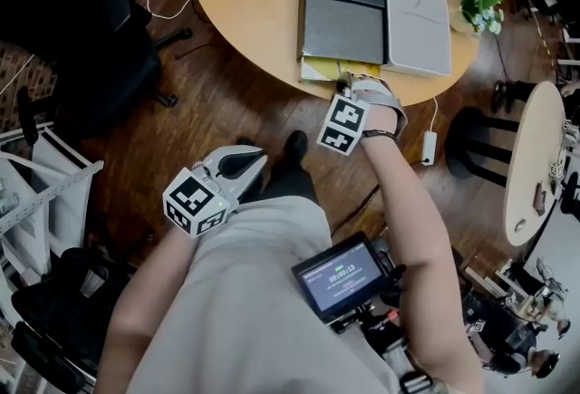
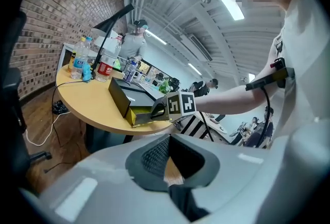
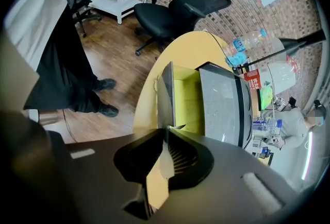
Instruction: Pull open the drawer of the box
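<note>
Drawer, yellow inside, stands partly out of the dark box at the near edge of the round table. Well away over the floor, the left gripper hangs with jaws together, empty. At the drawer, the right gripper has its jaws clamped on the grey front panel
</note>
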### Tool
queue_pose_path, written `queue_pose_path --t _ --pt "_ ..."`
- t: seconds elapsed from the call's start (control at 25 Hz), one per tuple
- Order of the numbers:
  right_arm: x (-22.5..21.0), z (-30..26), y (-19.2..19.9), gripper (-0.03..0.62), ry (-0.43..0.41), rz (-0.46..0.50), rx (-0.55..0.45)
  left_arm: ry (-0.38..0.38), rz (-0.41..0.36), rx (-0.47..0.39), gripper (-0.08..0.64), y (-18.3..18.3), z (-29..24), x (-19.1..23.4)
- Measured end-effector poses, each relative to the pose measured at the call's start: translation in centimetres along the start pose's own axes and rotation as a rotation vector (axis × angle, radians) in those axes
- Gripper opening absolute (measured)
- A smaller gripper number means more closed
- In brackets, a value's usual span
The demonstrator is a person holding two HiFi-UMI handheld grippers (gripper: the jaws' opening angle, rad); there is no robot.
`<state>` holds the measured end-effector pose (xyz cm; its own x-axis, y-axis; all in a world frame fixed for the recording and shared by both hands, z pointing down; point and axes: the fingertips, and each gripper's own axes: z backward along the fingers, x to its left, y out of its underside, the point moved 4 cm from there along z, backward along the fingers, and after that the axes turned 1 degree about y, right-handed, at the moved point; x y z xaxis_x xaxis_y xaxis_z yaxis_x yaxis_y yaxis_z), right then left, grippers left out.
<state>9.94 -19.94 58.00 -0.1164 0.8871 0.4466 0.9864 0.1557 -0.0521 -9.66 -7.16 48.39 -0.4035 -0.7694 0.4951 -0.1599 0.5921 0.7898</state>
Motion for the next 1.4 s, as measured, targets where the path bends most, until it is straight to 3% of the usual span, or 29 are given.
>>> queue_pose_path --t 0.56,1.4 --pt "3.5 1.7 0.2 0.034 -0.090 -0.010 0.001 0.058 -0.079 0.044 0.006 -1.0 -2.7 -1.8" --pt "9.7 3.6 0.8 0.032 -0.136 -0.039 0.026 0.123 -0.100 0.070 0.006 -0.3 -1.9 -2.9"
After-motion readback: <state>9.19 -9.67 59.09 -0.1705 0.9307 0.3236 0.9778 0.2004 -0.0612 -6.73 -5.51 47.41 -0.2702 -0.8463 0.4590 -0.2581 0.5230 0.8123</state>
